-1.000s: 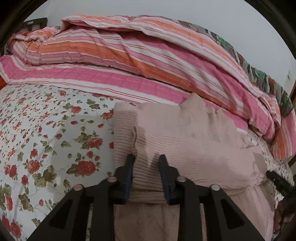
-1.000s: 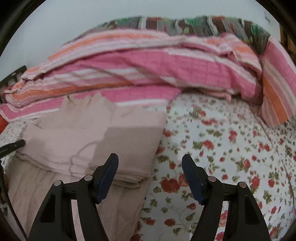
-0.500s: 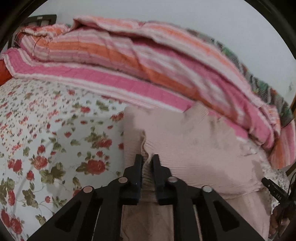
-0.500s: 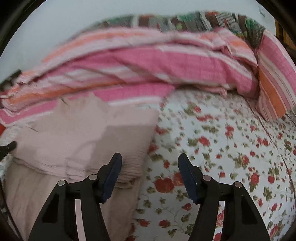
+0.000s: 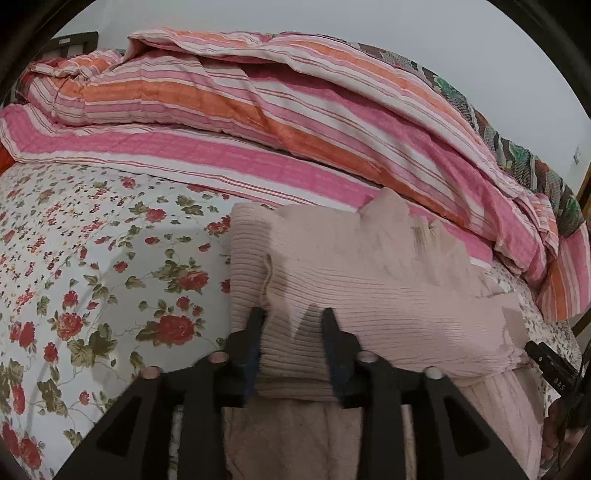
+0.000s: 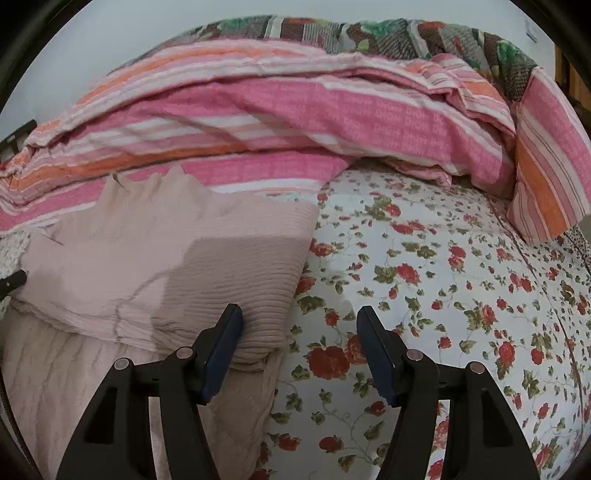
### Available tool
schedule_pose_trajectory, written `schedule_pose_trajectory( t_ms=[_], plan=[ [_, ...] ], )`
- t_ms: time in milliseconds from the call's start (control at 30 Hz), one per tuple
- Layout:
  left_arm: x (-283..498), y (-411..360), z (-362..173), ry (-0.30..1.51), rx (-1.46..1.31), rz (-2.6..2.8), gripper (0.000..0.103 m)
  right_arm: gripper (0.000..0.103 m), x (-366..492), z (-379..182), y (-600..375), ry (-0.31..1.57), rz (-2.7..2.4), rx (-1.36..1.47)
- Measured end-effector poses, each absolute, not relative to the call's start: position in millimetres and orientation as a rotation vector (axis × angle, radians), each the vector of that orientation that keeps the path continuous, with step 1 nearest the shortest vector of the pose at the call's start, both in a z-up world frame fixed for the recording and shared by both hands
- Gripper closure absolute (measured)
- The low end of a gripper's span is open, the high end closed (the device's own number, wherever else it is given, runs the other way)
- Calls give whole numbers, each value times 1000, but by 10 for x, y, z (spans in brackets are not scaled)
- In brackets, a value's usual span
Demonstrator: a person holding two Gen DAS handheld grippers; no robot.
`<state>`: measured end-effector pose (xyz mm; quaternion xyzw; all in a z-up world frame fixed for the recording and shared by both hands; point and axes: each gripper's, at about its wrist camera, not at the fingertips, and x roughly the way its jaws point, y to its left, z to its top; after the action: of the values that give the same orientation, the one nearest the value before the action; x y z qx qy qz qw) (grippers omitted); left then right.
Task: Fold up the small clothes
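Observation:
A pale pink ribbed knit garment (image 5: pixel 369 273) lies folded on the floral bedsheet (image 5: pixel 92 280), on top of another pink piece (image 5: pixel 295 435). My left gripper (image 5: pixel 291 317) sits at the garment's near edge. Its jaws are opening, with a thick fold of the knit between them and no pinch showing. In the right wrist view the same garment (image 6: pixel 166 258) lies to the left. My right gripper (image 6: pixel 299 317) stands open at its near right corner, one finger (image 6: pixel 225 339) against the knit and the other finger (image 6: pixel 373 343) over the sheet.
A heaped pink and orange striped quilt (image 5: pixel 295 122) runs along the back of the bed, with a dark patterned blanket (image 6: pixel 369 33) behind it. Floral sheet (image 6: pixel 443 295) spreads to the right of the garment. The right gripper's tip (image 5: pixel 546 362) shows at the left wrist view's right edge.
Half a second ago the left jaws were pinched tight on the fold of knit; now they stand apart around it. The right gripper has barely shifted and stays open.

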<state>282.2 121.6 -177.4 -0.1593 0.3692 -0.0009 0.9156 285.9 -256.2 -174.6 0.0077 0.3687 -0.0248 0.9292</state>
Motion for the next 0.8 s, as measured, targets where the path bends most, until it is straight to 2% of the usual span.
schedule_pose_trajectory(
  t_ms=[33, 167, 233, 467, 667, 767, 800],
  plan=[
    [2814, 1216, -1761, 755, -334, -20, 57, 40, 2837, -1718, -2560, 739, -56, 15],
    [2739, 1220, -1665, 715, -328, -21, 56, 40, 2668, -1507, -2545, 666, -33, 34],
    [2711, 1212, -1613, 704, -314, -23, 53, 41, 2607, -1409, -2557, 665, 2, 68],
    [2529, 1097, -1364, 644, -229, -39, 53, 41, 2185, -1009, -2572, 684, -17, 60],
    [2189, 1065, -1093, 579, -243, -74, 52, 41, 1475, -990, -2638, 665, -8, 72],
    [1932, 1061, -1067, 628, -227, -97, 46, 41, 1236, -1121, -2682, 712, 43, 100],
    [1823, 1070, -1068, 634, -213, -99, 43, 47, 1167, -1169, -2686, 718, 58, 104]
  ],
)
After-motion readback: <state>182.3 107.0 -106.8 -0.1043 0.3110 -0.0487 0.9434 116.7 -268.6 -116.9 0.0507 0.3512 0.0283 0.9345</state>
